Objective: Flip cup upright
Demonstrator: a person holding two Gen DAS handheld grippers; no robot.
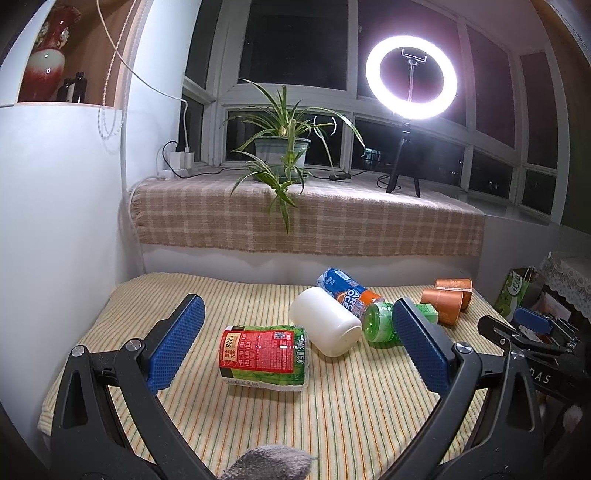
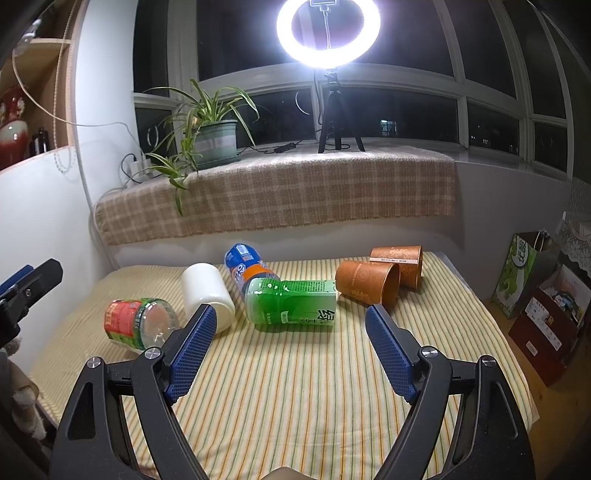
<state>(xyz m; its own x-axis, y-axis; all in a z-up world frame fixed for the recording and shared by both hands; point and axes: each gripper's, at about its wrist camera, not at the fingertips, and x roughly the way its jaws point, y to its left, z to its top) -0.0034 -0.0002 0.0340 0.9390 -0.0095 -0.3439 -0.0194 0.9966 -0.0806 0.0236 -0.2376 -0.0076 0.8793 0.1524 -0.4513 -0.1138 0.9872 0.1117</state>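
Note:
A white cup [image 1: 327, 325] lies on its side on the striped table cloth [image 1: 332, 406]; it also shows in the right wrist view [image 2: 208, 295]. Two orange cups lie on their sides at the back right, one nearer [image 2: 367, 282] and one behind it [image 2: 400, 263]; in the left wrist view they are the nearer [image 1: 441, 306] and the farther [image 1: 453, 287]. My left gripper [image 1: 295, 343] is open and empty, hovering in front of the red-labelled bottle [image 1: 264, 356]. My right gripper [image 2: 290, 345] is open and empty, in front of the green bottle [image 2: 291, 302].
A blue and orange bottle [image 2: 245, 266] lies behind the white cup. The red-labelled bottle [image 2: 138, 323] lies at the left. A plaid-covered sill [image 2: 277, 192] holds a potted plant [image 2: 214, 142] and a ring light [image 2: 328, 33]. Bags and boxes [image 2: 543, 302] stand right of the table.

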